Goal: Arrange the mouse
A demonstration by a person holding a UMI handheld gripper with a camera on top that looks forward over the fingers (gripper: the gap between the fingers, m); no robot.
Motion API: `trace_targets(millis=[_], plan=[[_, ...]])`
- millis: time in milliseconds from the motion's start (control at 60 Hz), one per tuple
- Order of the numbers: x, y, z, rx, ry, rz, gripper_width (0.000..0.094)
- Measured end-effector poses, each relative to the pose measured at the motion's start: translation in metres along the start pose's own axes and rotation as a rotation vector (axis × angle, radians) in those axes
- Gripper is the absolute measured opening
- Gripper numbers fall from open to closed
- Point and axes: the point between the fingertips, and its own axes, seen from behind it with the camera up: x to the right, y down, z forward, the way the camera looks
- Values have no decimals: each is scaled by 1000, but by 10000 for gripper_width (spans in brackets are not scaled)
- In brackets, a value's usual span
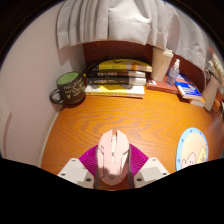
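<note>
A pale pink computer mouse (112, 152) sits between my gripper's (112, 168) two fingers, its nose pointing away over the wooden desk (110, 115). The magenta pads (89, 156) press against both of its sides, so the gripper is shut on the mouse. The mouse's rear end is hidden by the gripper body. I cannot tell whether it rests on the desk or hangs just above it.
A dark green mug (69, 88) stands at the far left. A stack of books (117, 76) lies against the back wall. A round blue mat with a cartoon print (193, 150) lies to the right. Small boxes and bottles (185, 85) crowd the far right.
</note>
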Motion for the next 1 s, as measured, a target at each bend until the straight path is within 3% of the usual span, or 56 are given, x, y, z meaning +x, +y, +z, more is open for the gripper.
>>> trace_targets(millis=[83, 150, 433, 650, 833, 1000], plan=[[-2, -11, -1, -26, -29, -29, 399], [-1, -37, -18, 13, -55, -45, 400], [102, -175, -166, 318, 70, -65, 404], [219, -176, -219, 401, 177, -19, 401], [290, -92, -159, 229, 199, 31, 399], [290, -7, -89, 61, 115, 59, 399]])
